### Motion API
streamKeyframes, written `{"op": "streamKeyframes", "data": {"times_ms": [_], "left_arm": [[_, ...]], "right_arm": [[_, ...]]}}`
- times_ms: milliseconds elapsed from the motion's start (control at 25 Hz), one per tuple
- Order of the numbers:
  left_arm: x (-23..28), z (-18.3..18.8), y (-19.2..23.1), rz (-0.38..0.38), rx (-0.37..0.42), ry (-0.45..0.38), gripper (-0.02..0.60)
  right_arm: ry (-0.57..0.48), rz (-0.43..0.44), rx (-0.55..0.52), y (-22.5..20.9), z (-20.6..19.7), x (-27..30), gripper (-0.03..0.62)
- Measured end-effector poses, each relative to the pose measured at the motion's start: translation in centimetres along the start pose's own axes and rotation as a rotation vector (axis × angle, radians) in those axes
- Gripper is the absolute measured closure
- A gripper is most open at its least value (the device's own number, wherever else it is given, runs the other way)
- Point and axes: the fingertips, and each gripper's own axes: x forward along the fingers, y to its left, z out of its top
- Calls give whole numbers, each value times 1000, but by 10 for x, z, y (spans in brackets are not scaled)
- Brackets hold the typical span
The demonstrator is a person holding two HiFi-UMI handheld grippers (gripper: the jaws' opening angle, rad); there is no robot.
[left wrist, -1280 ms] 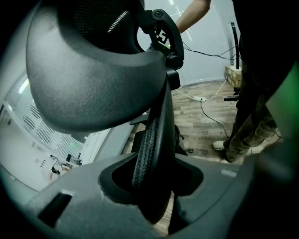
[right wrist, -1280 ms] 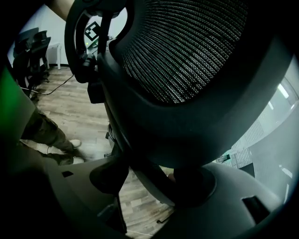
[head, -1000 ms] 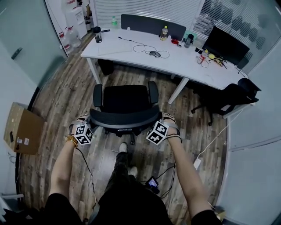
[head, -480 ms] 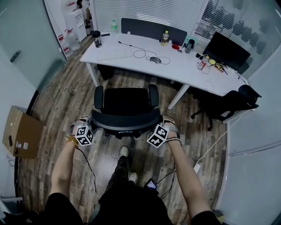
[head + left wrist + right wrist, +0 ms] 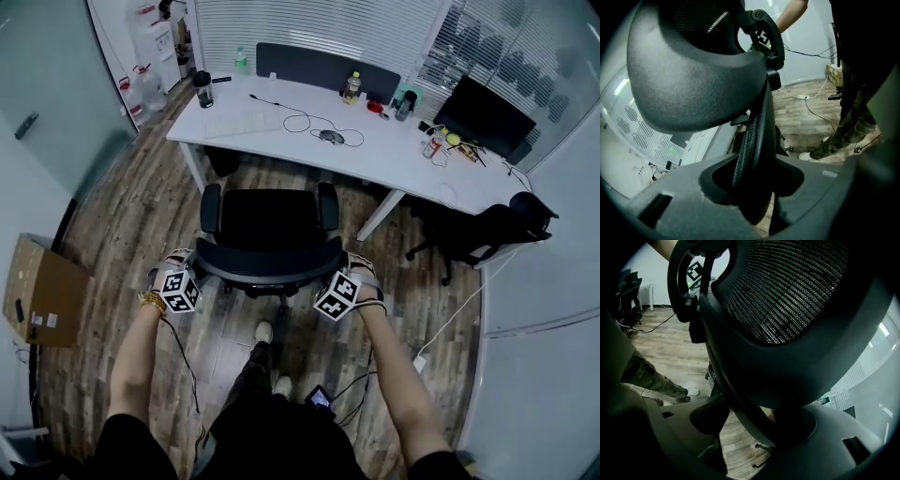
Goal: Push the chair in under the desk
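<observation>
A black mesh office chair [image 5: 270,230] stands on the wood floor, facing the white desk [image 5: 281,131], with its seat just short of the desk's front edge. My left gripper [image 5: 190,264] grips the left end of the backrest's top edge; my right gripper [image 5: 349,267] grips the right end. In the left gripper view the jaws [image 5: 754,183] are closed on the backrest's rim [image 5: 752,140]. In the right gripper view the jaws [image 5: 754,423] clamp the backrest frame [image 5: 736,399] under the mesh [image 5: 787,291].
A desk leg [image 5: 380,216] slants down right of the chair. A second black chair [image 5: 478,230] stands at the right, a cardboard box [image 5: 37,291] at the left. Cables [image 5: 450,314] trail on the floor. A monitor [image 5: 483,108], bottles and a mouse lie on the desk.
The chair has rolled forward toward the desk with both grippers still on its backrest, and the gap between seat and desk edge has narrowed. The person has stepped forward behind it.
</observation>
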Motion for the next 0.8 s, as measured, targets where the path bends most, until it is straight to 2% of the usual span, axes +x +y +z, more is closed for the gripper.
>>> {"op": "streamKeyframes", "data": {"times_ms": [800], "left_arm": [[33, -29, 72, -4, 45, -45, 413]], "right_arm": [[-9, -64, 11, -38, 32, 39, 304]]}}
